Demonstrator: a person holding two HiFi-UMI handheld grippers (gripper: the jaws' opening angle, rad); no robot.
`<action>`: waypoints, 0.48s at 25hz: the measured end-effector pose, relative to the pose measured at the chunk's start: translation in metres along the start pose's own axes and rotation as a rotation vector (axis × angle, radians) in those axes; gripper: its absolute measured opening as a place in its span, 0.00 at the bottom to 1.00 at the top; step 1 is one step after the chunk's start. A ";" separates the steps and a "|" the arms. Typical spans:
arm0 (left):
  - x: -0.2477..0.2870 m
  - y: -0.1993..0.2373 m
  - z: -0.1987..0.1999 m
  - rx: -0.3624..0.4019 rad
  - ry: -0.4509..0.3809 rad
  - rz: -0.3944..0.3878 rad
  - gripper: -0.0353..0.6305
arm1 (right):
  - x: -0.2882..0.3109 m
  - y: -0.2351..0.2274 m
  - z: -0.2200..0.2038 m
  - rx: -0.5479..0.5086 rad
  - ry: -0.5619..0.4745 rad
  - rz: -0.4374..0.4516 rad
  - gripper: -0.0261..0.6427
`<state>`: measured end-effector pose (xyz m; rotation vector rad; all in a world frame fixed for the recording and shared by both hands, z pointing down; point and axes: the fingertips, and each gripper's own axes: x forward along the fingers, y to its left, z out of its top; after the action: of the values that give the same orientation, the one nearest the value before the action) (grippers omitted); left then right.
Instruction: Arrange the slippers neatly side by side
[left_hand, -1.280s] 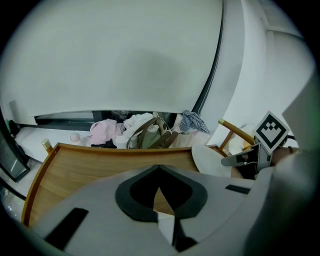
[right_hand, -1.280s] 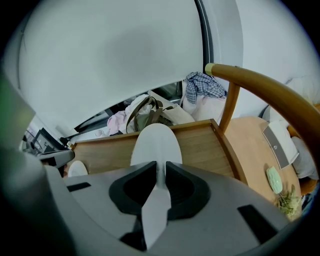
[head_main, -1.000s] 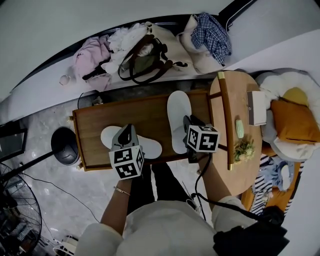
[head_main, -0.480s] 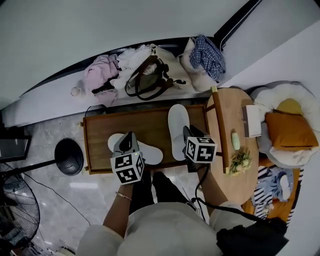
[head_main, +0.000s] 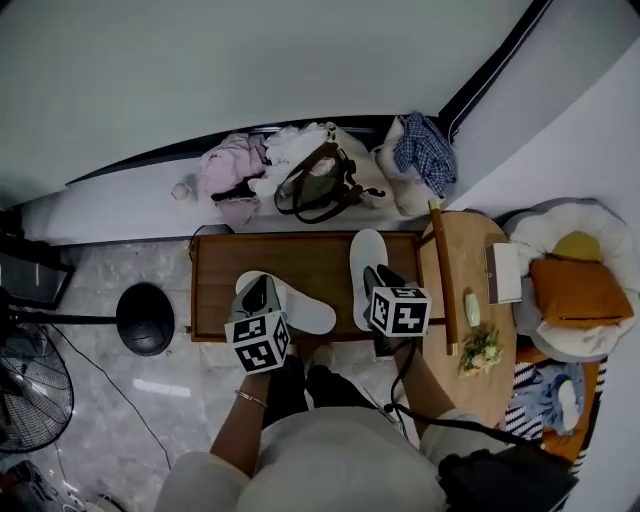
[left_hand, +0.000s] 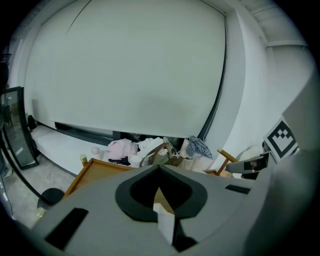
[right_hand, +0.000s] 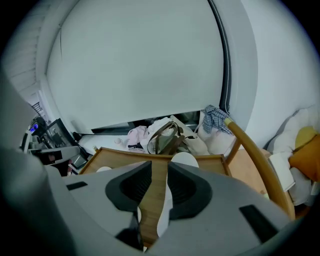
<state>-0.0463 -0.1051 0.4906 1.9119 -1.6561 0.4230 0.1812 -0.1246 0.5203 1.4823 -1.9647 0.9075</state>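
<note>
Both risen off the surface (head_main: 215, 275), my left claw (left_hand: 159, 168) apparently shut, right claw (right_hand: 159, 169) half-open, both empty; left slipper (head_main: 300, 310) still askew of right slipper (head_main: 366, 255).

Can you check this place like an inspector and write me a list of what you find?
Surface: wooden tray, on a grey floor.
Job's things: left slipper lies slanted; right slipper points straight away. They are apart and not lined up.
Clutter: clothes and a bag by the wall; round table with a box and a plant.
Grippers: left gripper jaws together, empty; right gripper jaws apart, empty.
Cables: black cable hangs from the right gripper.
Surroundings: fan, orange cushion.
</note>
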 end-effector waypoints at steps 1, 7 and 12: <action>-0.004 0.004 0.000 -0.006 -0.006 0.011 0.07 | 0.000 0.005 0.001 -0.011 -0.001 0.011 0.21; -0.029 0.032 -0.009 -0.045 -0.027 0.078 0.07 | 0.006 0.042 -0.001 -0.075 0.005 0.079 0.21; -0.049 0.057 -0.019 -0.085 -0.036 0.134 0.07 | 0.013 0.074 -0.005 -0.132 0.027 0.134 0.21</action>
<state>-0.1081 -0.0585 0.4891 1.7631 -1.8028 0.3666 0.1068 -0.1156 0.5184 1.2715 -2.0822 0.8311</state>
